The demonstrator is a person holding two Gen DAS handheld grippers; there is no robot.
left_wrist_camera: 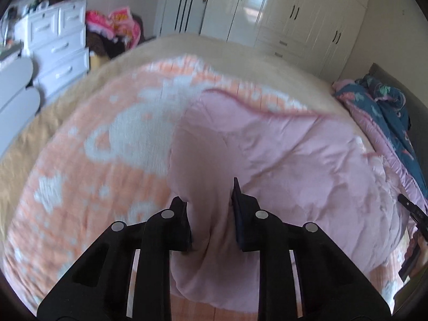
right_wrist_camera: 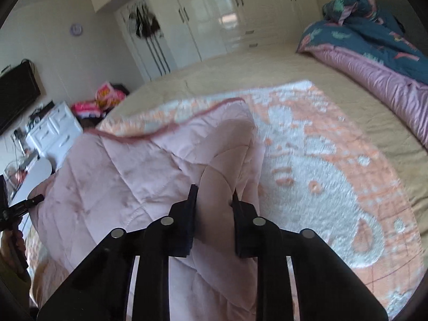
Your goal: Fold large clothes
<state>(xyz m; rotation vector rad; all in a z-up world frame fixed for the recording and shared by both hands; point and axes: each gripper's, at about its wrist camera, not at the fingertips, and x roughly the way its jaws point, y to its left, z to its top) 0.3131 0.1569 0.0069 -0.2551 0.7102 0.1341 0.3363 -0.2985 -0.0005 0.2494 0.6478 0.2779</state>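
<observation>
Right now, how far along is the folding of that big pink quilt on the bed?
Done: one fold seems made, since the pink quilt lies doubled over the orange-and-white blanket, its trimmed edge across the middle. In hand: the left gripper and the right gripper are each shut on a bunched near corner of the quilt. Left: likely carrying those corners across for another fold, then smoothing it.

Both wrist views, somewhat blurred, overlook the pink quilt point(left_wrist_camera: 281, 147).
</observation>
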